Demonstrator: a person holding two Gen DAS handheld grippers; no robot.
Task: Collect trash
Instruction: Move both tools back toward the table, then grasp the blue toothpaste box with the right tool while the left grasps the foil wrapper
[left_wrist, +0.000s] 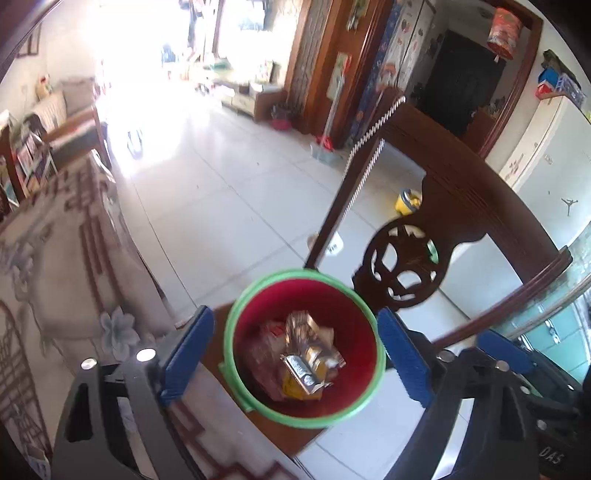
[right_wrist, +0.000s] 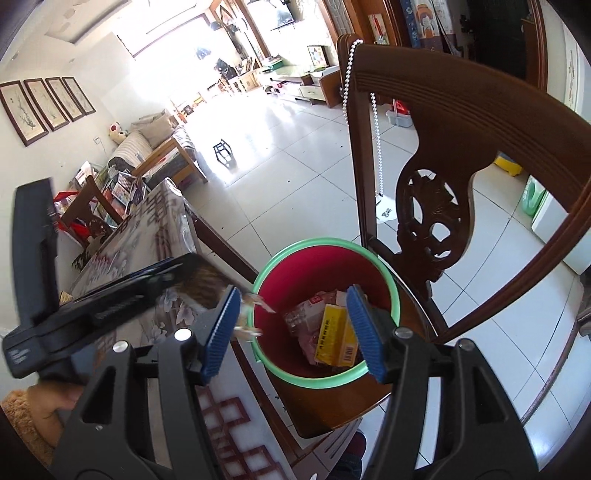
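A red bin with a green rim (left_wrist: 236, 354) stands on a wooden chair seat; it also shows in the right wrist view (right_wrist: 384, 269). It holds crumpled foil and plastic wrappers (left_wrist: 308, 354) and a yellow box (right_wrist: 334, 336). My left gripper (left_wrist: 295, 354) is open and empty, above the bin, with its blue pads either side of the rim. My right gripper (right_wrist: 299, 328) is open above the bin. A small pale scrap (right_wrist: 251, 314) blurs by its left pad at the bin's rim; I cannot tell whether it touches the pad.
A table with a patterned cloth (left_wrist: 66, 266) lies to the left, its corner next to the bin. The carved wooden chair back (right_wrist: 436, 155) rises behind the bin, with a bead chain (right_wrist: 376, 140) hanging on it. Tiled floor (left_wrist: 221, 177) stretches beyond.
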